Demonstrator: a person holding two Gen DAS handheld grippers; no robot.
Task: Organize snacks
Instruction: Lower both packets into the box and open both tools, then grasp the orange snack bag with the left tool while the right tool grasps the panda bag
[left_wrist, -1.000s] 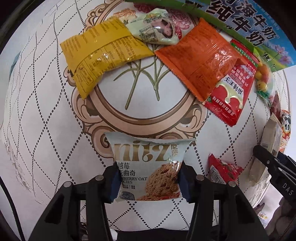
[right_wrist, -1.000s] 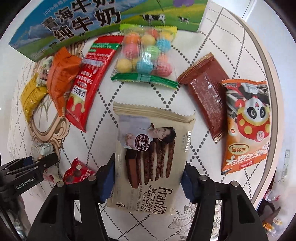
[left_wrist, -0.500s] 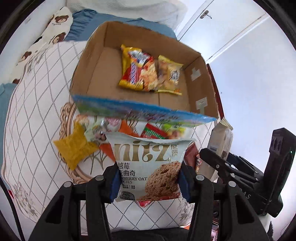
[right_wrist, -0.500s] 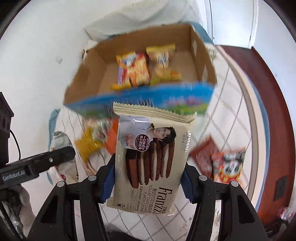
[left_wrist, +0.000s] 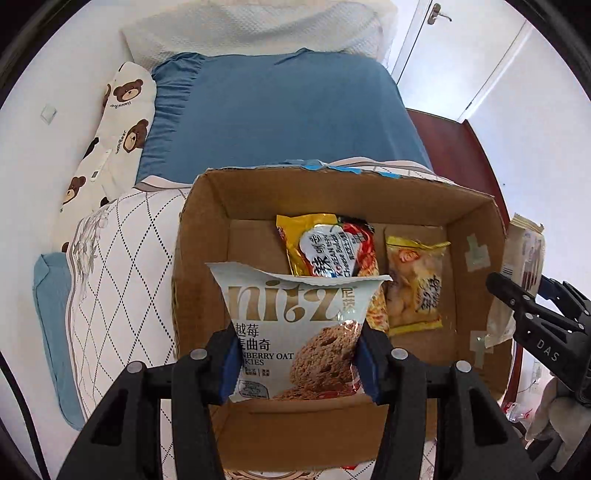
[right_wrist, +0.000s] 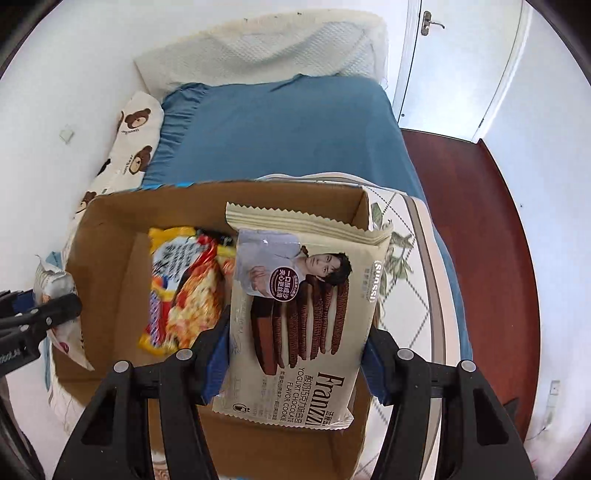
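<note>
Your left tongs (left_wrist: 297, 363) are clamped on the oat cookie bag (left_wrist: 295, 325), blue pads pressing both side edges, and the bag hangs over the near part of the cardboard box (left_wrist: 207, 236), above its open top. Your right tongs (right_wrist: 295, 363) are squeezed onto the Franzzi cookie pack (right_wrist: 303, 317) the same way, holding it by its long sides over the right half of that box, with the pack's crimped top edge overlapping the far right corner in the right wrist view. From the left camera you can also see the right tongs off at the right edge, with their pack just outside the box's right wall

Inside the box, two snacks already lie on the floor against the far wall: a yellow and red noodle packet (left_wrist: 328, 247) and, just beside it on the right, a small clear bag with yellow ends (left_wrist: 415, 284). Bits of tape are stuck on the right inner wall

The box sits on a quilted white cover with a diamond pattern (left_wrist: 122, 266). Beyond it is a blue bedsheet (left_wrist: 280, 110), a bear-print pillow (left_wrist: 122, 110) on the left and a white door (right_wrist: 454, 62) in the far corner
</note>
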